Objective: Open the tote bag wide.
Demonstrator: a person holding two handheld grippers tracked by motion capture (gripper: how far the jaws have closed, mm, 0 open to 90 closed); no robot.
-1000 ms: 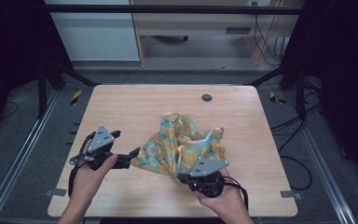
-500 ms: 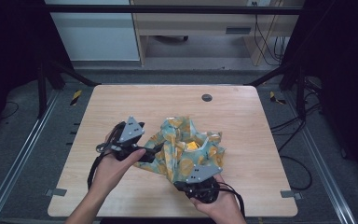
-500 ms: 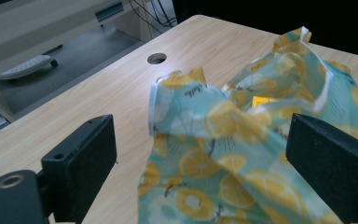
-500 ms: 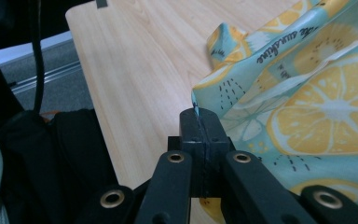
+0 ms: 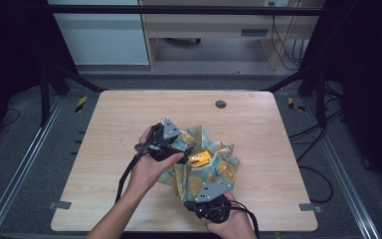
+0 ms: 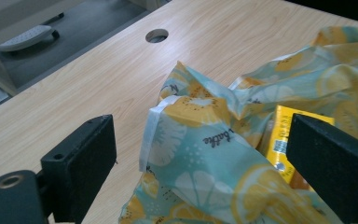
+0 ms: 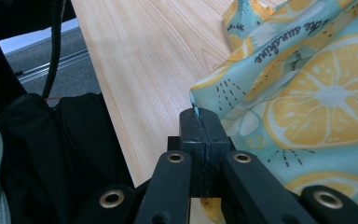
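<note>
A pale wooden table (image 5: 129, 129) with rounded corners and a small round cable hole (image 5: 221, 104) near its far edge carries everything here. On its near middle lies a crumpled teal bag of thin plastic printed with yellow lemon slices (image 5: 214, 172), its folds bunched up and its mouth gaping upward. The left gripper (image 6: 205, 158), held in the person's left hand (image 5: 146, 172), hovers at the bag's left edge with its black jaws spread wide apart, a raised flap of the bag standing between them without touching either. The right gripper (image 7: 199, 122), at the table's near edge, has its jaws pressed together on the bag's near hem, pinching the thin film. Inside the open bag rests a small orange-yellow carton with a barcode (image 5: 199, 159), just beside the left gripper's right jaw.
</note>
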